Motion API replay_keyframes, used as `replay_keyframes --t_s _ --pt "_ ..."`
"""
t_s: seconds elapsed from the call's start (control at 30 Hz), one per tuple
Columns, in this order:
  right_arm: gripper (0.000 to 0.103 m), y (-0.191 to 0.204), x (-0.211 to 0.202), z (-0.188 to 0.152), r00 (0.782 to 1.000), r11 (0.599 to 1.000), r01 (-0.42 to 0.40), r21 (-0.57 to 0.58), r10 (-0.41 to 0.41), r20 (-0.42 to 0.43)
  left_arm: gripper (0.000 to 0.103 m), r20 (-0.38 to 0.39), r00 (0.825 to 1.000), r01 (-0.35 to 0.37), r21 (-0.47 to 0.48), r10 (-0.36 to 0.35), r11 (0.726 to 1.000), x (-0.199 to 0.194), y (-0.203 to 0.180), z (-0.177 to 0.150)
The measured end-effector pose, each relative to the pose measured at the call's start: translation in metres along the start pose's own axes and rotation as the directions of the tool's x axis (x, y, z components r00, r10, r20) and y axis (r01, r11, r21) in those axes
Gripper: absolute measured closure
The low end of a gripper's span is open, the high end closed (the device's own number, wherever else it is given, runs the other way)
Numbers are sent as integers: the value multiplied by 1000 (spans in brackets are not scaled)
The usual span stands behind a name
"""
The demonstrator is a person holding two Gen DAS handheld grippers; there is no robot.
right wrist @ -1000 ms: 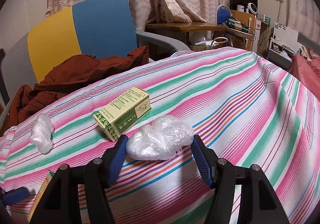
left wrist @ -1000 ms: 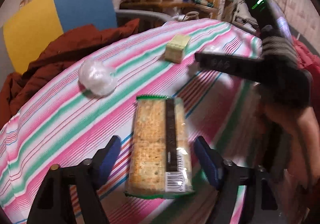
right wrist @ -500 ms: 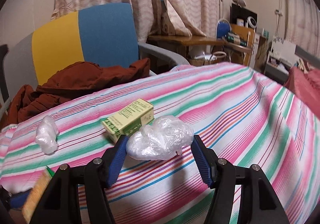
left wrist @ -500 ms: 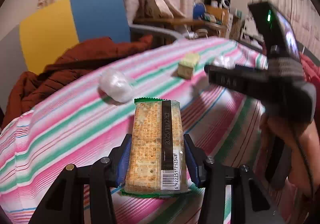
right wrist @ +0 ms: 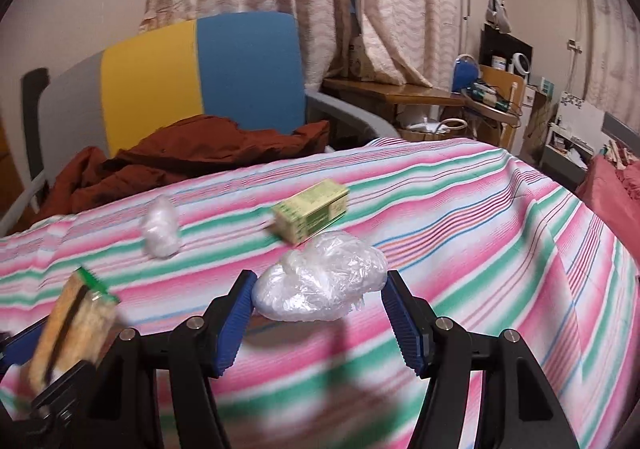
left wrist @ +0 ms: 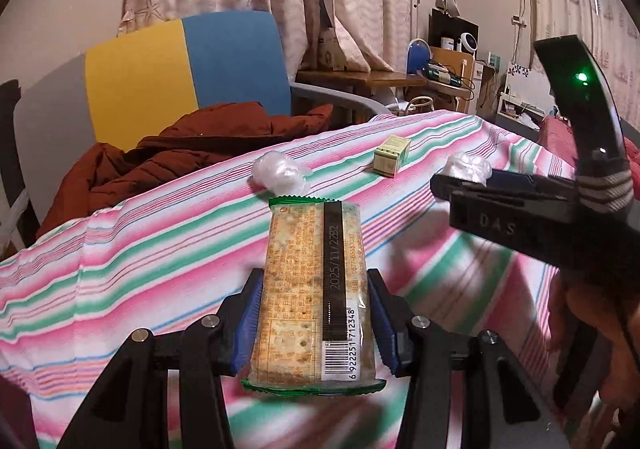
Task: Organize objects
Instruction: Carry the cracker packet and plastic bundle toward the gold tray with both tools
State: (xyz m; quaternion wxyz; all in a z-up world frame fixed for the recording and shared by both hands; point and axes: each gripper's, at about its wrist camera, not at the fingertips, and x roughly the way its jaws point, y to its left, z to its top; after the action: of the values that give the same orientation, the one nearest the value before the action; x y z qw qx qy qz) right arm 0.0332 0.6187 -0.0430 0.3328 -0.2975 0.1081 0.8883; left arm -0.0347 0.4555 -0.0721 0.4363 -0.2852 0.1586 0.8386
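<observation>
My left gripper (left wrist: 315, 289) is shut on a clear packet of crackers (left wrist: 316, 269), holding it by its long sides above the striped tablecloth (left wrist: 160, 249). The same packet (right wrist: 76, 321) shows blurred at the lower left of the right wrist view. My right gripper (right wrist: 320, 285) is shut on a crumpled clear plastic bag (right wrist: 324, 281), lifted off the cloth. From the left wrist view, that gripper (left wrist: 460, 185) and its bag (left wrist: 468, 169) are at the right. A second crumpled bag (right wrist: 160, 227) and a yellow-green box (right wrist: 312, 215) lie on the table.
A blue-and-yellow chair (left wrist: 188, 73) with a rust-red jacket (left wrist: 180, 153) stands behind the table. A cluttered wooden desk (right wrist: 400, 93) is at the back right, and red fabric (right wrist: 616, 185) lies at the far right. A hand (left wrist: 592, 329) holds the right gripper.
The left jaws closed on the cracker packet and lifted it off the cloth. The right gripper rose and drew back with its bag, so the box and the other bag now look farther away.
</observation>
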Motion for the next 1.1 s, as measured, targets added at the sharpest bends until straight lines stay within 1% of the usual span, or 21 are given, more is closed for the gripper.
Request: replay_keyframes --t_s 0.2,0.33,0.43,0.57,0.63,0.73,0.97,1.1 --pt "38 17 -33 -25 997 998 -55 29 56 -44 53 8 1000 -11 -30 11 999 -28 10 -25" --pt "38 32 -54 -43 993 994 -95 47 99 -71 53 18 1000 -21 -76 23 997 -49 21 -41" --pt "38 48 -71 -53 988 991 -127 36 129 -79 53 19 1000 -14 -99 16 995 -62 26 -52" --pt "38 69 -93 -62 983 986 -164 14 165 -80 53 56 998 -9 -159 18 987 -86 34 -61" --pt "38 78 -106 -65 983 985 -171 -2 171 -72 53 63 998 -7 -203 20 979 -101 43 -66" --pt "38 90 -123 -68 980 981 -192 -13 191 -60 53 64 997 -16 -227 31 974 -120 53 -76" --pt "38 116 -149 -76 963 964 -265 -9 264 -58 53 89 994 -37 -302 67 953 -170 79 -103" --pt "38 135 -166 -81 945 947 -322 -14 320 -60 53 104 990 -58 -325 96 944 -201 95 -116"
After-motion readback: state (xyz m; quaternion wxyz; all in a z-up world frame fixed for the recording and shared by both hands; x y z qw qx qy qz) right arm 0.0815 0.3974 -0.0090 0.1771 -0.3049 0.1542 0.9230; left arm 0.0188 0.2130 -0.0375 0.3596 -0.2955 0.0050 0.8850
